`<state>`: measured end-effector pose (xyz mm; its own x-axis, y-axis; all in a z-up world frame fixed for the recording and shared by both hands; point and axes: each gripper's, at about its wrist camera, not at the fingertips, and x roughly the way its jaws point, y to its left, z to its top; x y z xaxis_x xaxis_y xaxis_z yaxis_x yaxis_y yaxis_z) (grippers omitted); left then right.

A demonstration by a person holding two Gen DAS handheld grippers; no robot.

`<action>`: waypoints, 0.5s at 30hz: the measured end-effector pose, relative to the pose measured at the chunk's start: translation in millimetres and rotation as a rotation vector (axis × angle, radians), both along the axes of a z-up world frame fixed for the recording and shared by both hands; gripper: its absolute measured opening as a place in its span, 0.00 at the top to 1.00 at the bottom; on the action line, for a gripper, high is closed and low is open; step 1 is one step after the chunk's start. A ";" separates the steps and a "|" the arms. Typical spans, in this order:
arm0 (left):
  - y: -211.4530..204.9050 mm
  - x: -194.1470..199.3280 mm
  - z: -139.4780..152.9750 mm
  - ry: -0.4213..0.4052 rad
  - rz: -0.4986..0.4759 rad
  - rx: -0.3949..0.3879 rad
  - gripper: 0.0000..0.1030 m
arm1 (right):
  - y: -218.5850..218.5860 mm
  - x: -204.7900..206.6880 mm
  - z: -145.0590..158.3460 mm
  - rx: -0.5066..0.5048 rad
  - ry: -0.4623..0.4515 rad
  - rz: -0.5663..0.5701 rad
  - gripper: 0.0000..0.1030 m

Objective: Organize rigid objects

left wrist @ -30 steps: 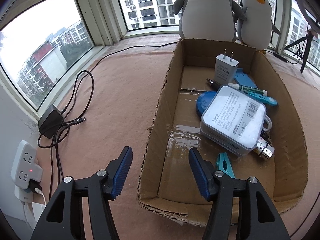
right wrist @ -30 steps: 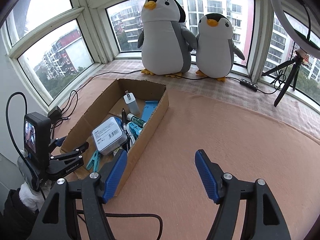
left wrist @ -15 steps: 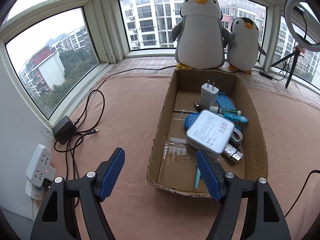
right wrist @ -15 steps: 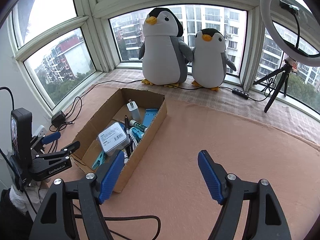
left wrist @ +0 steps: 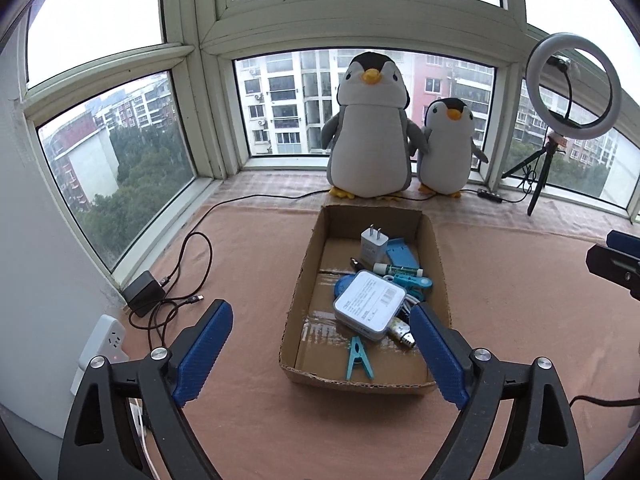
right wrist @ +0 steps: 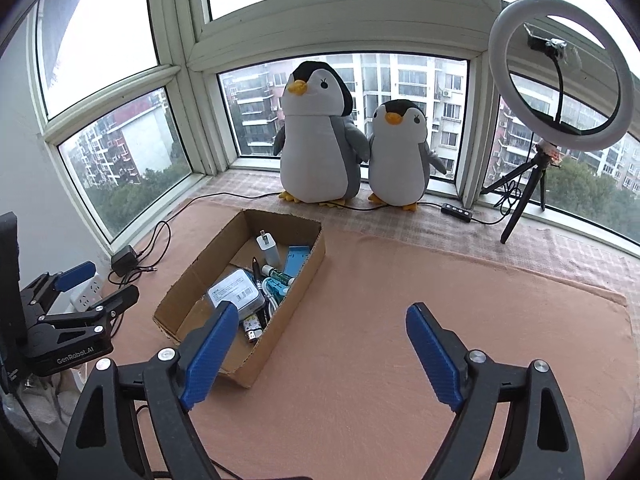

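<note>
Cardboard box [left wrist: 304, 276], open-topped, on pink cloth [left wrist: 248, 248] covering wide bay-window sill; near-centre in left-wrist view, left of centre in right-wrist view [right wrist: 304, 264].

Contents, all inside box:
- white rounded case w/ label [left wrist: 370, 310], tilted, resting on other items, mid-box toward right wall
- blue disc-shaped item [left wrist: 344, 285] partly under case, touching
- white plug adapter [left wrist: 373, 245], upright, prongs up, far end
- blue plastic piece [left wrist: 402, 254] just beside adapter, rt side
- green-white tube [left wrist: 398, 268] lying across, btwn adapter and case
- teal clothespin [left wrist: 359, 359] flat on box floor, near end, apart from case
- small metallic item [left wrist: 402, 332] at case's near-right corner; type unclear
- white cable coil at case's rt edge, mostly hidden

Left gripper [left wrist: 320, 354]: jaws wide apart, have just been opening; nothing btwn pads, no contact. Raised over near end of box, angled down.

Right gripper [right wrist: 318, 356]: jaws wide, likewise just opening; empty. Over bare cloth rt of box.

Surroundings:
- two plush penguins, large [left wrist: 370, 132] and small [left wrist: 446, 148], side by side at window behind box
- ring light on tripod [left wrist: 572, 84] far rt
- black charger brick w/ cable [left wrist: 144, 294] and white power strip [left wrist: 106, 340] left of box, by wall
</note>
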<state>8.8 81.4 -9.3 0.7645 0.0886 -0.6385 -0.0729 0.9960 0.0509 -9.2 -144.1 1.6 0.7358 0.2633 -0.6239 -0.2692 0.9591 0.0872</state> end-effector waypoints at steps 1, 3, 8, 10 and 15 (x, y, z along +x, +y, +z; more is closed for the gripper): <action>-1.9 -1.4 2.8 -0.004 -0.002 -0.003 0.10 | -1.5 -3.0 1.2 0.002 -0.006 -0.009 0.16; -5.2 -5.5 8.0 -0.013 -0.007 -0.008 0.09 | -3.4 -9.1 3.1 0.001 -0.021 -0.028 0.15; -12.7 -13.2 17.4 -0.030 -0.017 -0.023 0.08 | -7.2 -22.4 4.9 -0.020 -0.055 -0.110 0.15; -16.8 -15.8 20.9 -0.039 -0.024 -0.028 0.08 | -8.0 -27.2 4.5 -0.018 -0.061 -0.131 0.15; -27.9 -20.7 29.4 -0.061 -0.046 -0.016 0.05 | -6.8 -33.7 2.4 -0.016 -0.067 -0.145 0.15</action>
